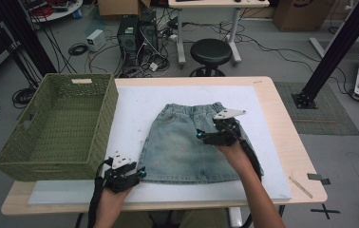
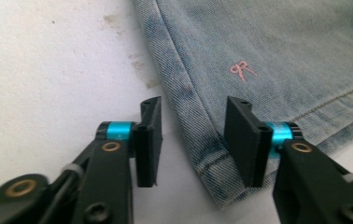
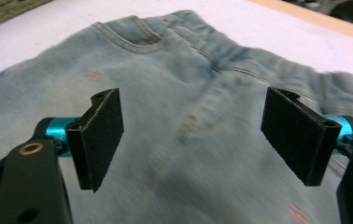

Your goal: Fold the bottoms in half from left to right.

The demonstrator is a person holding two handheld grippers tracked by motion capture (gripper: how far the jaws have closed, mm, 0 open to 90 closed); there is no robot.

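Two grippers are working over one wooden table point(image 1: 282, 123), which is carrying a white mat point(image 1: 135, 107) across most of its top; a green woven basket point(image 1: 56, 126) is sitting at the mat's left edge, its near end overhanging the table; a small denim skirt point(image 1: 177, 147) is lying flat on the middle of the mat, waistband away from the person and hem towards them, well clear of the basket; pale pink embroidered marks point(image 2: 242, 71) are showing on its cloth. The right gripper point(image 1: 203, 136) is hovering over the skirt's upper right part, just below the waistband, with its jaws standing wide apart and nothing between them; in the right gripper view the denim is lying beneath the open jaws, a pocket seam point(image 3: 128, 39) curving beyond them. The left gripper point(image 1: 142, 172) is sitting at the skirt's near left corner; its jaws are parted too, one over bare mat and one over denim, with the side seam and hem corner point(image 2: 212, 175) lying between them, not clamped.
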